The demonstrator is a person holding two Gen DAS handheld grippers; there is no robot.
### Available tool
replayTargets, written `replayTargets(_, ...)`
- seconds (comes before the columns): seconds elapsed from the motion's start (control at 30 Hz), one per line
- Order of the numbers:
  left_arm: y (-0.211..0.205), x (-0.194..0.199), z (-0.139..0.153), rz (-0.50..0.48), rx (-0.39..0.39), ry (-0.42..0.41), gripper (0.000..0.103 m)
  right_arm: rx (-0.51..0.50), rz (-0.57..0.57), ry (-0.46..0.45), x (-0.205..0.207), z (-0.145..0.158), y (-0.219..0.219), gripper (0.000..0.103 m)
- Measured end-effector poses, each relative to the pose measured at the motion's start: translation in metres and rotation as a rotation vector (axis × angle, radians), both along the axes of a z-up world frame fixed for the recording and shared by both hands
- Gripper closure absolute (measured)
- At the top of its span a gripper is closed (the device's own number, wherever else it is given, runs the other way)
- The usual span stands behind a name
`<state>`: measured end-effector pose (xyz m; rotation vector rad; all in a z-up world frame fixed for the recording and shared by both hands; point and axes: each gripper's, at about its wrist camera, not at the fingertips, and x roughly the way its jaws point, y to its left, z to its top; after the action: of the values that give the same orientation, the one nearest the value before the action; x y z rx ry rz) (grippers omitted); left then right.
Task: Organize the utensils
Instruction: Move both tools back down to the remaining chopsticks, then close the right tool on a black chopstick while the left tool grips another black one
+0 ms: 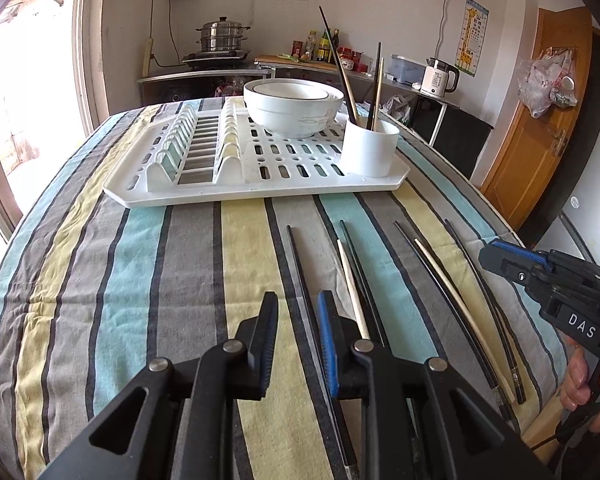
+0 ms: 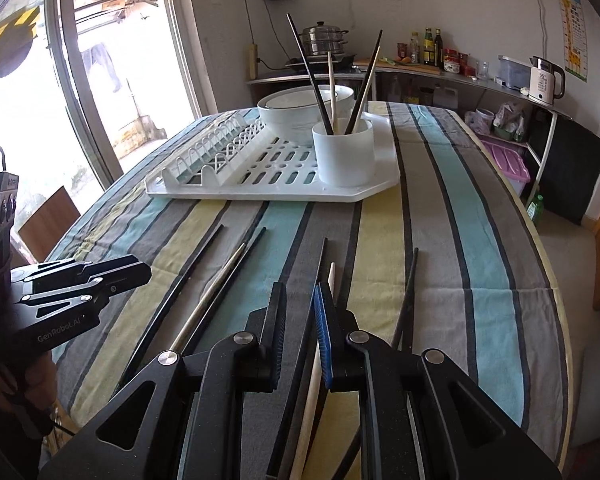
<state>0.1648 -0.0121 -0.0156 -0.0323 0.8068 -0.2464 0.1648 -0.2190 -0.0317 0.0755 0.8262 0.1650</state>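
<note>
Several loose chopsticks, black [image 1: 300, 276] and pale wood [image 1: 354, 292], lie on the striped tablecloth in front of a white drying rack [image 1: 204, 184]. A white cup [image 1: 370, 148] on the rack's right corner holds several upright chopsticks [image 1: 340, 68]; it also shows in the right wrist view [image 2: 344, 152]. My left gripper [image 1: 298, 304] is open and empty, low over the leftmost black chopstick. My right gripper [image 2: 302, 296] is open and empty, above a pale chopstick [image 2: 331, 276] and a black one [image 2: 322, 256]. Each gripper shows in the other's view: the right [image 1: 500, 256], the left [image 2: 140, 272].
Stacked white bowls [image 1: 294, 104] stand on the rack behind the cup. The table's right edge [image 2: 548, 264] drops to the floor. A counter with a steamer pot [image 1: 222, 36], bottles and a kettle [image 1: 440, 76] runs along the back wall. A window is at left.
</note>
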Motion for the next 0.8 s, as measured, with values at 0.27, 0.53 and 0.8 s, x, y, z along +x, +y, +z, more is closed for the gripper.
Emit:
replayTargets(0.27,-0.004,0.023,-0.015,-0.002,0.007,0.069,0.082,-0.032,0.017,0.081,0.025,-0.020,0.006,0.088)
replayTargets(0.53,-0.005,0.031,-0.019,-0.001,0.012,0.092,0.082,-0.045,0.021,0.127,0.039,-0.032,0.007,0.088)
replayTargets(0.8,-0.010,0.038,-0.023,-0.010,0.023,0.126,0.081,-0.075,0.013,0.154,0.048,-0.035,0.010,0.088)
